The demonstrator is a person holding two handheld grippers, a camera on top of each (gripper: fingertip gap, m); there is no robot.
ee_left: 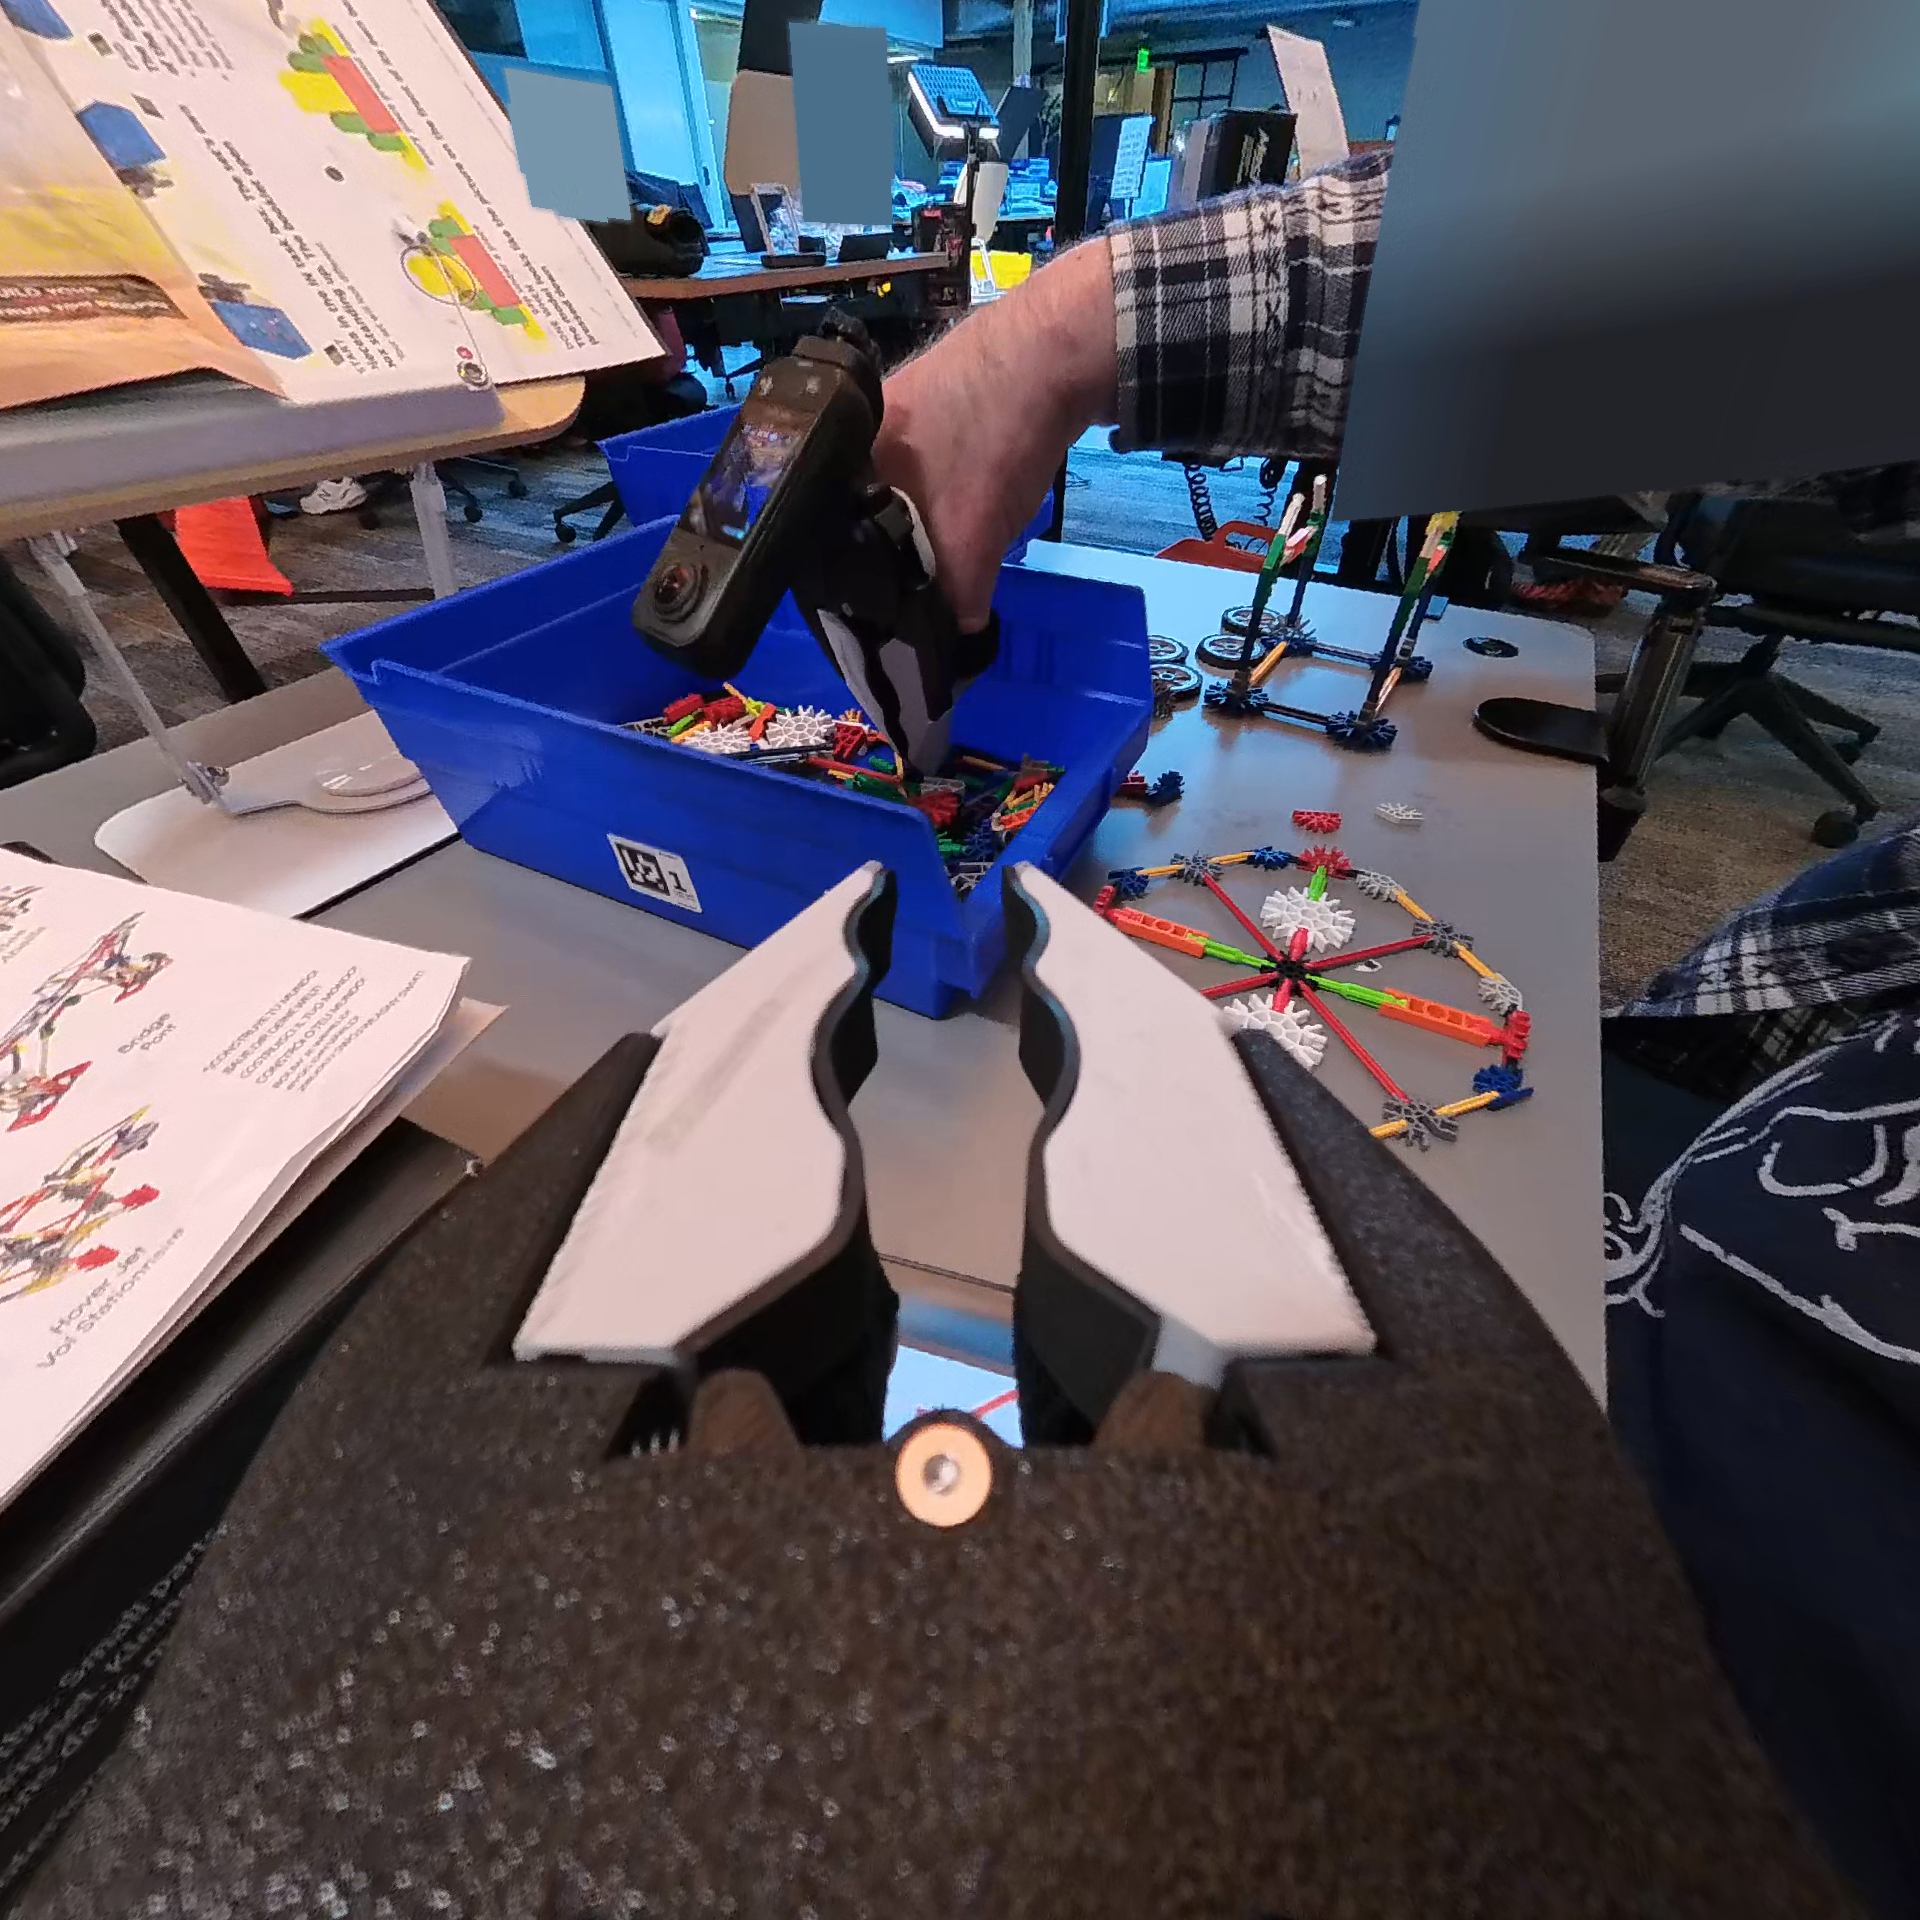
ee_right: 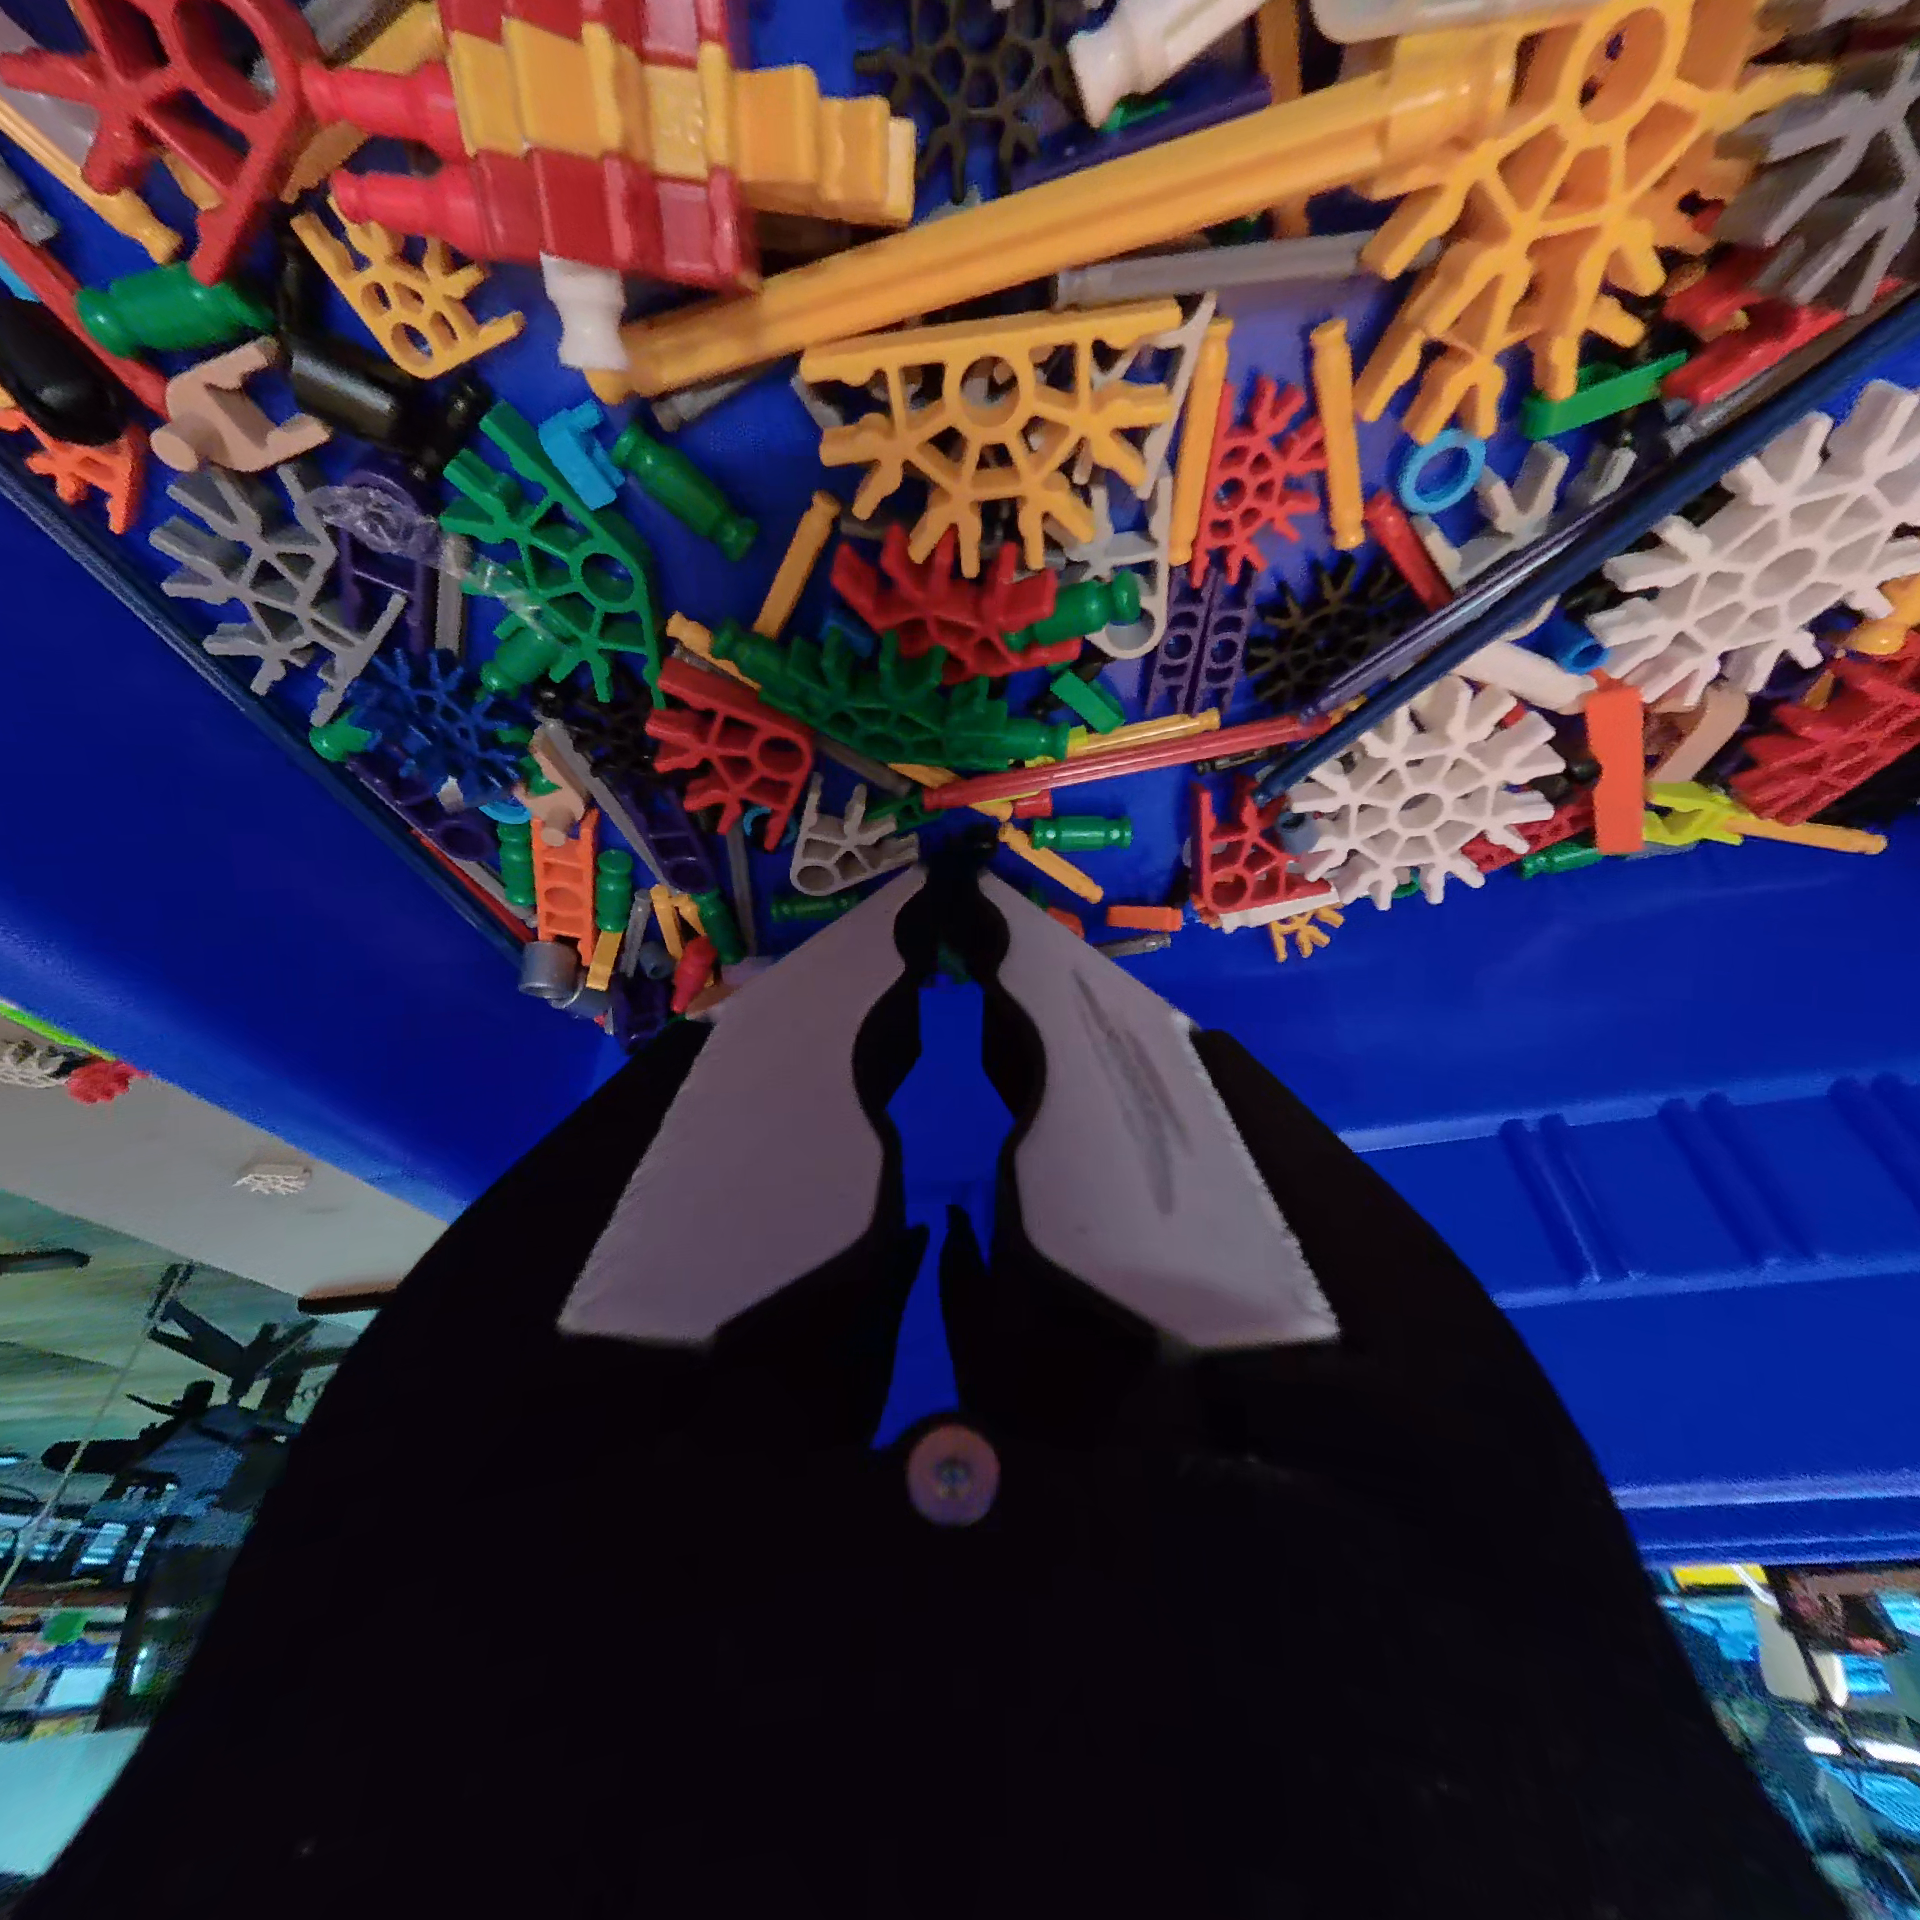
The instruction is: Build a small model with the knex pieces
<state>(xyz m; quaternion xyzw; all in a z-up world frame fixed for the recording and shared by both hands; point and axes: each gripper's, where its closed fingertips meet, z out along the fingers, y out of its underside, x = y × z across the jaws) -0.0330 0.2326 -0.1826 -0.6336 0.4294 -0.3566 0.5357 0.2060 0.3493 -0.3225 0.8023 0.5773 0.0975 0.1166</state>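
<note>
My left gripper [ee_left: 951, 878] is open and empty, held above the grey table [ee_left: 644, 966] just in front of a blue bin [ee_left: 623, 790]. The bin holds several loose coloured rods and snowflake-shaped connectors [ee_left: 831, 738]. A person's hand [ee_left: 987, 447] points my right gripper [ee_left: 920, 764] steeply down into the bin. In the right wrist view the right gripper [ee_right: 951, 883] is shut, its tips down among the pieces on the bin floor [ee_right: 1558, 1039]. A grey connector [ee_right: 842, 847], a green rod [ee_right: 1081, 831] and a long red rod [ee_right: 1122, 764] lie right by its tips.
A flat wheel-shaped model [ee_left: 1320, 966] of rods and connectors lies on the table right of the bin. A frame model with black wheels [ee_left: 1309, 665] stands behind it. Loose red [ee_left: 1314, 821] and white [ee_left: 1397, 812] connectors lie between them. Instruction sheets [ee_left: 187, 1091] lie at the left, and a booklet [ee_left: 312, 187] rests on a stand. Some 30 cm of space lies between my two pairs of fingers.
</note>
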